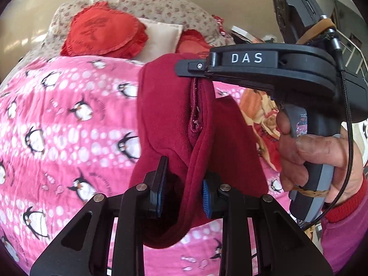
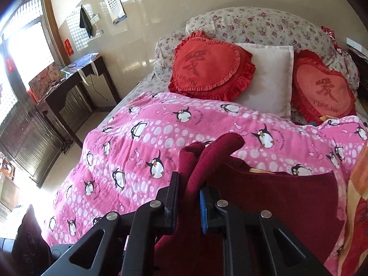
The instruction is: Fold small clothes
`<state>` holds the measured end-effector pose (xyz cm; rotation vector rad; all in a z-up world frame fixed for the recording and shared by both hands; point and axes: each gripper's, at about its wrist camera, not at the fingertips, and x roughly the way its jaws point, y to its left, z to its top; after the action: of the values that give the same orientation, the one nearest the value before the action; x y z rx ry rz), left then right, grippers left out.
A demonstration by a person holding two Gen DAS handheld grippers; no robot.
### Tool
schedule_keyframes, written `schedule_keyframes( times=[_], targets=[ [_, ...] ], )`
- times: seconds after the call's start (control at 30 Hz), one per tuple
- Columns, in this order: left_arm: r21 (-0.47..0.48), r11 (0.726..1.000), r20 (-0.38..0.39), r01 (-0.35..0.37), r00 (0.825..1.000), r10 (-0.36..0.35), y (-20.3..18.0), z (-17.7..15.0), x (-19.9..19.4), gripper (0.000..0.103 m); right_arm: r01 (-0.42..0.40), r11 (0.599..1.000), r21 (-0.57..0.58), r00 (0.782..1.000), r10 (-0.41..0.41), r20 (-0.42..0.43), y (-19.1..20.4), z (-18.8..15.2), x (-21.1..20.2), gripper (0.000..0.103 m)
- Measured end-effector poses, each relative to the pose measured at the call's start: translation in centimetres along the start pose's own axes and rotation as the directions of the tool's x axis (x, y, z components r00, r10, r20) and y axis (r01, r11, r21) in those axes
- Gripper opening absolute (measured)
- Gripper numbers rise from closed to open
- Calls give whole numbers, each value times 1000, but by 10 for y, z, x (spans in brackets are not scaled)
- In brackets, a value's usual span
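Indoors, pink penguin blanket (image 2: pixel 184 124) (bed), heart cushions (image 2: pixel 210 67).

A small dark red garment (image 1: pixel 174 124) of soft, fleecy cloth hangs in the middle of the left wrist view, lifted clear above a pink bedcover. It is bunched and folded lengthwise, with a stitched seam running down its centre and a rolled edge curving from upper middle to the lower middle of the frame. Its lower end droops in a rounded loop at the bottom centre. In the right wrist view the same garment (image 2: pixel 276 197) fills the lower right, one flat panel spread wide with a straight top edge, while thick rolled folds rise to the centre of the frame like stubby fingers.
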<state>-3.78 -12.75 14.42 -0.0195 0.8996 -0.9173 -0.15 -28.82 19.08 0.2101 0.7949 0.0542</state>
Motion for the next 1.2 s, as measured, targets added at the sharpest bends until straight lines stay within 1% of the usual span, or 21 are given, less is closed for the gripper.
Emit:
schedule_keyframes(
  times=[0.2, 0.37, 0.43, 0.57, 0.63, 0.67, 0.7, 0.73, 0.77, 0.8, 0.9, 0.97, 1.0, 1.03, 1.07, 1.1, 1.2],
  targets=[
    [85, 996, -31, 22, 999, -20, -52, 9, 22, 25, 20, 999, 50, 999, -21, 27, -46, -13, -27, 11],
    [118, 993, -57, 19, 998, -12, -76, 12, 39, 25, 14, 995, 104, 999, -18, 40, -76, -24, -37, 11],
    [127, 992, -67, 14, 998, -5, -80, 15, 46, 24, -8, 992, 126, 999, 3, 44, -86, -27, -39, 11],
    [131, 991, -73, 3, 997, 6, -82, 13, 51, 24, -124, 964, 236, 992, 114, 52, -107, -33, -36, 11],
    [136, 991, -73, -2, 997, 12, -83, 10, 50, 24, -146, 957, 252, 989, 135, 61, -110, -35, -35, 15],
    [133, 991, -75, 0, 997, 10, -82, 9, 51, 24, -160, 953, 257, 987, 148, 65, -110, -36, -34, 24],
    [130, 992, -77, 2, 997, 8, -81, 10, 52, 24, -174, 949, 263, 985, 162, 67, -109, -36, -33, 44],
    [128, 992, -79, 3, 997, 7, -80, 10, 52, 24, -189, 944, 271, 982, 175, 73, -108, -36, -33, 55],
    [128, 992, -79, 2, 997, 8, -80, 11, 53, 24, -200, 942, 270, 979, 185, 80, -107, -36, -33, 70],
    [128, 992, -78, 1, 997, 9, -80, 11, 52, 24, -203, 944, 260, 979, 189, 77, -105, -36, -32, 72],
    [124, 992, -75, 0, 997, 10, -78, 11, 51, 24, -173, 960, 221, 985, 173, 18, -95, -34, -21, 72],
    [120, 993, -76, 1, 997, 8, -77, 10, 50, 24, -171, 962, 215, 984, 178, -14, -94, -35, -13, 72],
    [119, 993, -76, 0, 997, 9, -76, 10, 49, 24, -167, 962, 215, 984, 176, -24, -94, -37, -9, 64],
    [119, 993, -75, -4, 997, 13, -76, 10, 49, 24, -157, 965, 211, 986, 166, -25, -94, -38, -7, 53],
    [117, 993, -78, -1, 997, 11, -75, 10, 48, 24, -139, 970, 199, 989, 147, -23, -93, -38, -7, 32],
    [114, 994, -79, 5, 997, 4, -75, 10, 47, 24, -127, 974, 185, 991, 131, -10, -93, -39, -9, 26],
    [119, 992, -75, 35, 997, -27, -82, 14, 42, 24, -82, 988, 129, 996, 76, 49, -90, -38, -29, 18]
  ],
)
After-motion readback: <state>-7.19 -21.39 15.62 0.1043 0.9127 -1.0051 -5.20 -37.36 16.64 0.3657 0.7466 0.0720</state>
